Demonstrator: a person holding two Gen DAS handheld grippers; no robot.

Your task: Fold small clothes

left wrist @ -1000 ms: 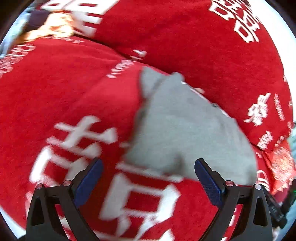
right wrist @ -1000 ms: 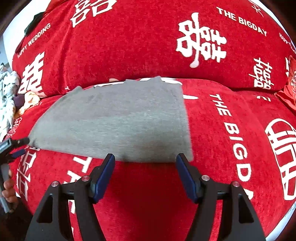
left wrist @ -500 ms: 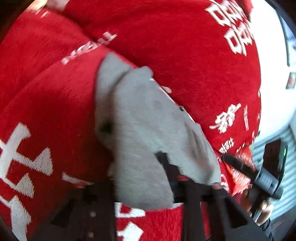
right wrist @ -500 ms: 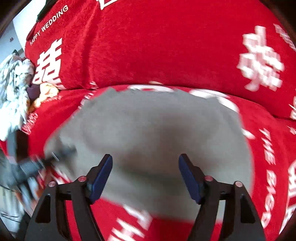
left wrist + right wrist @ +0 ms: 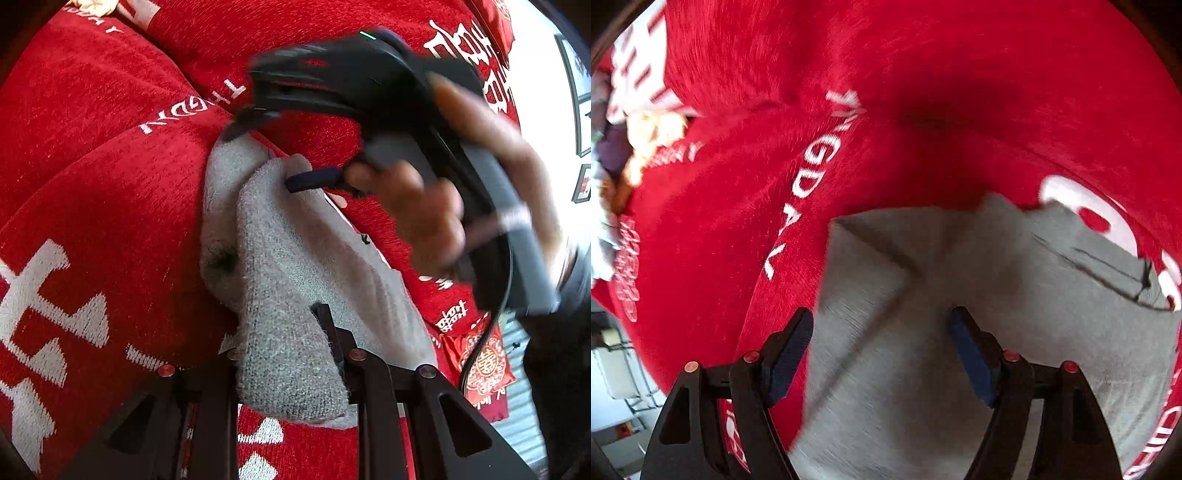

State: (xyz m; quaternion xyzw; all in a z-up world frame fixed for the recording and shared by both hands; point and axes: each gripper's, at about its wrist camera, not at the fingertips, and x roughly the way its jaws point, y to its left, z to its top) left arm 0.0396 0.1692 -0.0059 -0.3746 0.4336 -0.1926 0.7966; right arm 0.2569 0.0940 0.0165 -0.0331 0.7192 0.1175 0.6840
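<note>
On the red sofa cover (image 5: 110, 206), the grey garment (image 5: 295, 280) stretches lengthwise away.

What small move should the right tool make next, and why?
Probably lower the right tool onto the gray cloth's far corner and close. Its jaws are opening above the cloth with nothing gripped, while the left tool already pinches the near edge.

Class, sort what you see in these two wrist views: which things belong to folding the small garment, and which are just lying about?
Part of the job:
- grey garment, on the red sofa cover
- left gripper, shut on its near end
- right gripper, jaws opening, above the cloth

Just lying about:
- pile of other clothes at the sofa's far end
- small red pouch
</note>
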